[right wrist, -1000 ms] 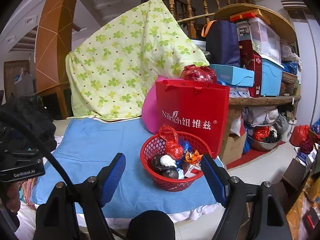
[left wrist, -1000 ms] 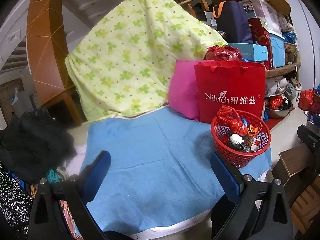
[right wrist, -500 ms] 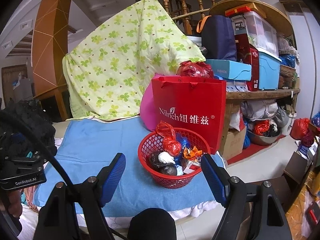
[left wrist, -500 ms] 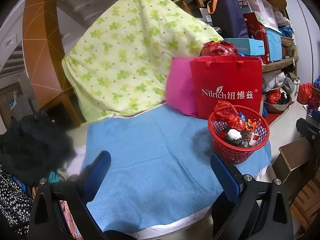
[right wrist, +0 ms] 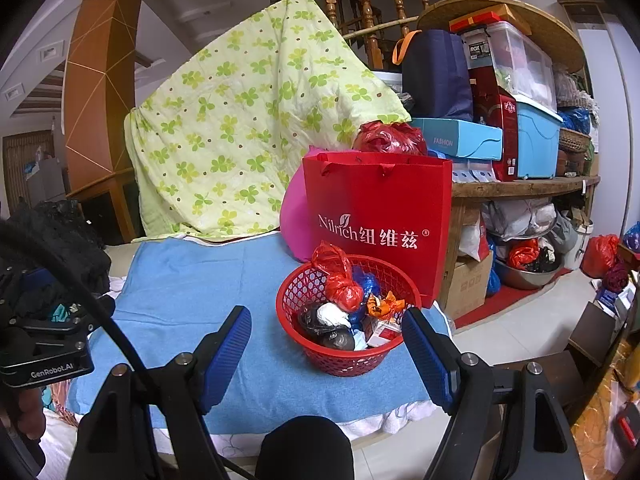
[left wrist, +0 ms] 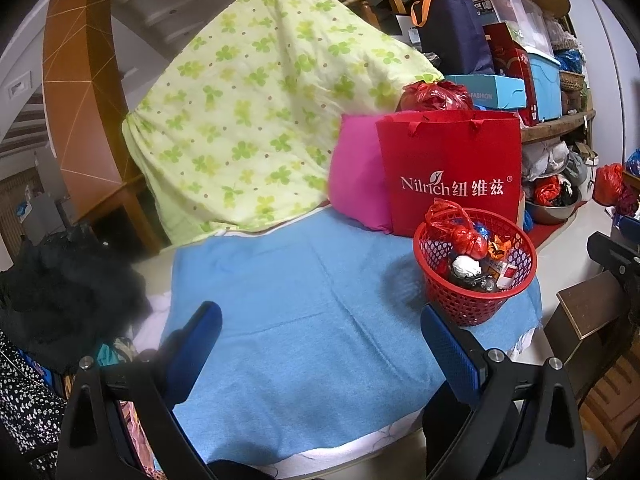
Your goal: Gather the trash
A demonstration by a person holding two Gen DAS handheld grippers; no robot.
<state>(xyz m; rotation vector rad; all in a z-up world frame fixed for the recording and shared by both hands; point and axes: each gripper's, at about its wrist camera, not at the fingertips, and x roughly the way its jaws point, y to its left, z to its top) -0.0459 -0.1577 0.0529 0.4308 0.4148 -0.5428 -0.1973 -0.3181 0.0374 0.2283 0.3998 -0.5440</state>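
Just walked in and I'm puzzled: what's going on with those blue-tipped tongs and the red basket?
A person holds a pair of tongs in each hand, tidying up trash. The trash sits in the basket on the blue towel, in front of a red bag. Both the left tongs and right tongs are open and empty. The right pair faces the basket.

Right gripper gapes wide and empty; red mesh basket of trash sits at twelve o'clock on blue towel.
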